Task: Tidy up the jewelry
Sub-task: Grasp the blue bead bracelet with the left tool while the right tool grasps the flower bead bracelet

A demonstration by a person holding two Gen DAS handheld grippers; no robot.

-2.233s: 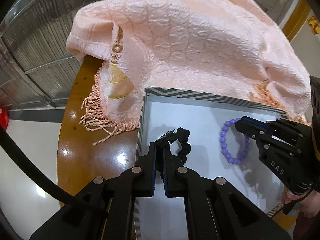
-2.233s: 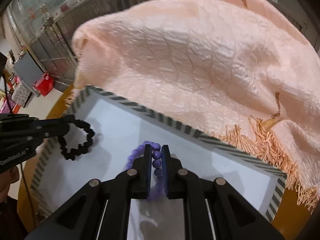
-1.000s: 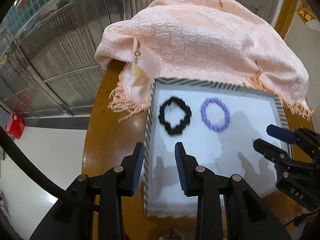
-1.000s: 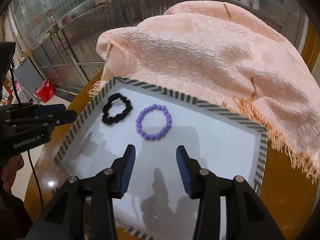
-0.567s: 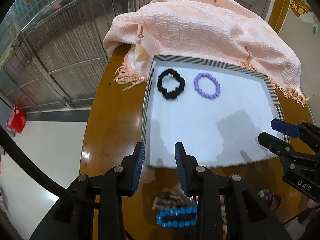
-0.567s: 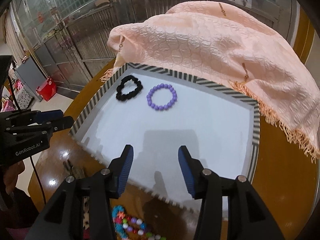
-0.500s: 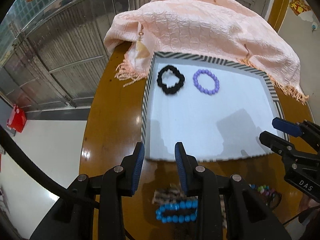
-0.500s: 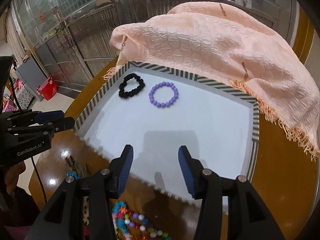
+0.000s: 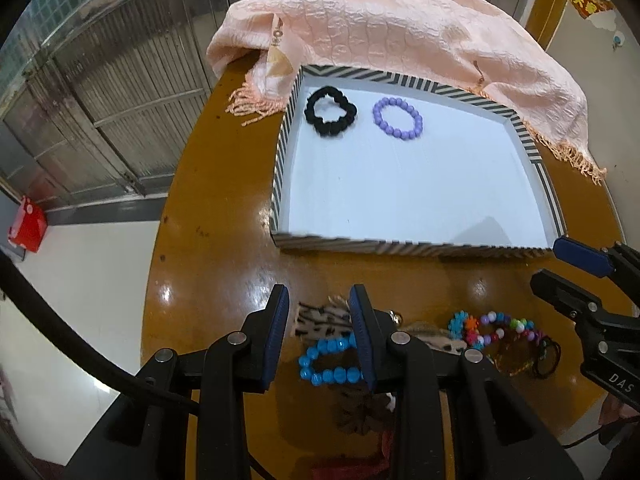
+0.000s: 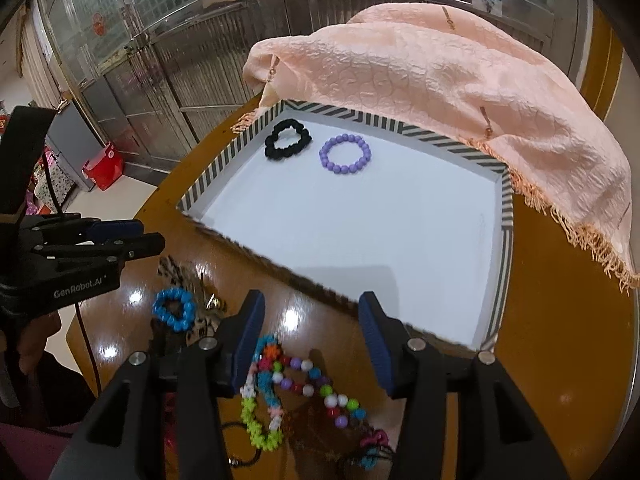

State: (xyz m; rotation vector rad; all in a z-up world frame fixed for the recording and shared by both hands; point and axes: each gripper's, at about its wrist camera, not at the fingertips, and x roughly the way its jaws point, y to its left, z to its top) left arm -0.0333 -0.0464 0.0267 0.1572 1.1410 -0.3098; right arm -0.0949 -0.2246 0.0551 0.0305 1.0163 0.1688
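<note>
Fingers of the left gripper (image 9: 319, 332) stand apart over a blue bracelet (image 9: 329, 363) on the brown surface (image 9: 208, 216); the right gripper (image 10: 311, 340), fingers also apart and empty, hangs above a multicolored bead strand (image 10: 300, 392). Farther off, the striped tray (image 9: 400, 248) holds a black bracelet (image 9: 330, 116) beside a purple one (image 9: 397, 118), with a pink cloth (image 9: 384, 28) draped behind.

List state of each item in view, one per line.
Left claw: open, empty, over blue bracelet
Right claw: open, empty, over mixed beads
Black bracelet: flat in tray
Purple bracelet: flat in tray, beside black one, apart
Pink cloth: draped over tray's far rim
</note>
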